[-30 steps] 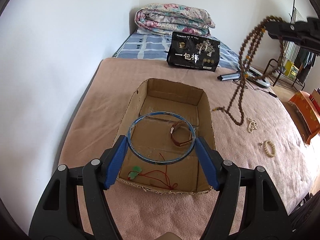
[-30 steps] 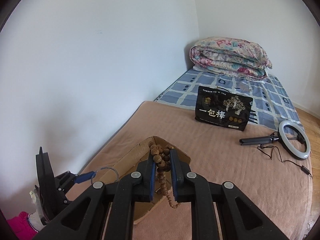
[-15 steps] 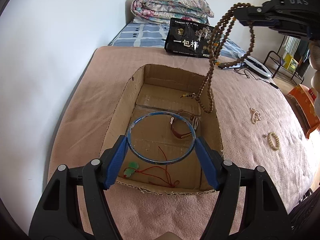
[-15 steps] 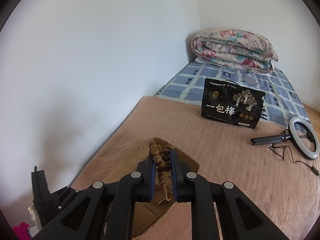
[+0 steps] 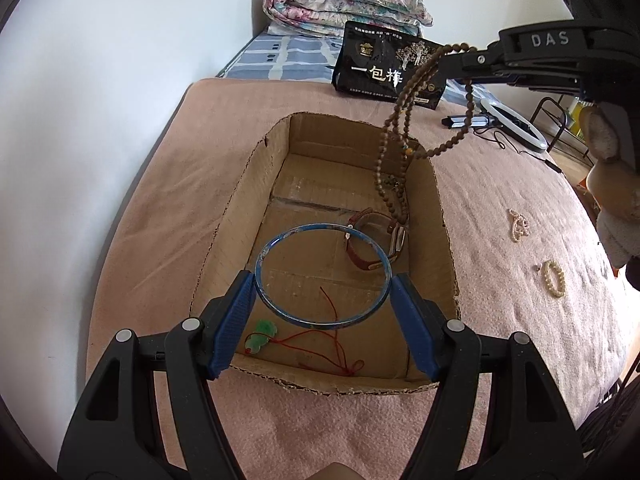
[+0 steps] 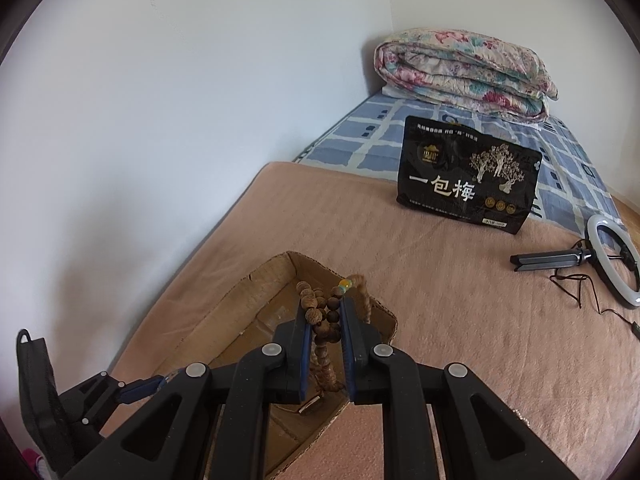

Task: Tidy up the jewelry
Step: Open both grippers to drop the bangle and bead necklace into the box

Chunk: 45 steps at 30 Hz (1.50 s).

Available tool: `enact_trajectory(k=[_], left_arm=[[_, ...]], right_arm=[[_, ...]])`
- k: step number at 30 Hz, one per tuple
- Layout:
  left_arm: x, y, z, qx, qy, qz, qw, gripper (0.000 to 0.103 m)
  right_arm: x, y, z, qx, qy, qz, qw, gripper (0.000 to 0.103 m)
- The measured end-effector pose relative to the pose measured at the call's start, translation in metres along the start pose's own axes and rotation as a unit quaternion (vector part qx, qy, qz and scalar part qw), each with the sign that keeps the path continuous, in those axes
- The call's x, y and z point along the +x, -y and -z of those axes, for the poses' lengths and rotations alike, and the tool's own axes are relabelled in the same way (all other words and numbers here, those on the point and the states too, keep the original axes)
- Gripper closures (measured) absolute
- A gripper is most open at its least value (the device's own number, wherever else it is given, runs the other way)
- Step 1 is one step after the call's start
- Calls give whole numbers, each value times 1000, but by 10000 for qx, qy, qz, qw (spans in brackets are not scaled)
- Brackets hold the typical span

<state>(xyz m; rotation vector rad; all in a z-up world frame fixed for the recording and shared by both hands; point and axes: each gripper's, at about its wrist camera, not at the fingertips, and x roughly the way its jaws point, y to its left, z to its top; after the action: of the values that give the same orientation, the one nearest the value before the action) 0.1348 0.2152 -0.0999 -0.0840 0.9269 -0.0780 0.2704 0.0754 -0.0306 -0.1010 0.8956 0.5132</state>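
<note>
Open-topped brown cardboard box [image 5: 440,216] sits on the pink blanket-covered bed [image 5: 160,200], w/ the left gripper [image 5: 322,280] over its near end; its blue-padded fingers [image 5: 236,320] are spread wide & clamped on opposite sides of a thin blue ring bangle [image 5: 376,248], held roughly flat above the box floor, not touching it. Inside the box: a green pendant on a red cord [image 5: 264,330] near the front wall, & a reddish-brown leather strap bracelet [image 5: 360,258] toward the right wall. Right gripper [image 6: 325,320] is above the box's far right part, fingers nearly together & pinching a long strand of brown wooden beads [image 5: 404,120]; the strand hangs down in loops, lower end reaching into the box by the strap bracelet, while one loop swings out over the right wall. A person's hand in a light glove [image 5: 612,184] shows at the right edge of the left view. Out on the blanket, right of the box: a small pale pearl piece [image 5: 518,230] & a cream bead bracelet [image 5: 554,278], apart from each other. Further back: a black snack bag w/ white characters [image 6: 468,176], a white ring light on a folded tripod [image 6: 608,264], & a folded floral quilt [image 6: 464,68] on the blue checked sheet [image 6: 360,144].
</note>
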Motion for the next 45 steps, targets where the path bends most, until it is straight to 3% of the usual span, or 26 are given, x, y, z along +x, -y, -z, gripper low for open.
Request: enact_trajectory(k=[12,15,17,19,20,33,45], left_arm=[[3,7,1,60,-32,28,10000,31],[3,6,-1,-4,-7,24,10000,31],[3,4,-2,-82,-23,55,9999,31],[2,3,-3,-132,-33,33,9999,30],[2,2,-3,-144,-38,14,9999,30],[-13,6,-7,-241,174,-40,9996,30],[-29,46,-17,79,481,44,9988,30]], right_arm=[[31,3,15,68,-304,37,9995,89],[31,3,17,116,-281,-19,9995,67],[29,3,18,116,-269,1,9996,44],[26,2,19,94,-230,17,9997,26],[23,1,20,71,-202,22,9998,22],[-7,12,34,177,-136,110,9997,13],[-74,54,57,279,205,315,9989,8]])
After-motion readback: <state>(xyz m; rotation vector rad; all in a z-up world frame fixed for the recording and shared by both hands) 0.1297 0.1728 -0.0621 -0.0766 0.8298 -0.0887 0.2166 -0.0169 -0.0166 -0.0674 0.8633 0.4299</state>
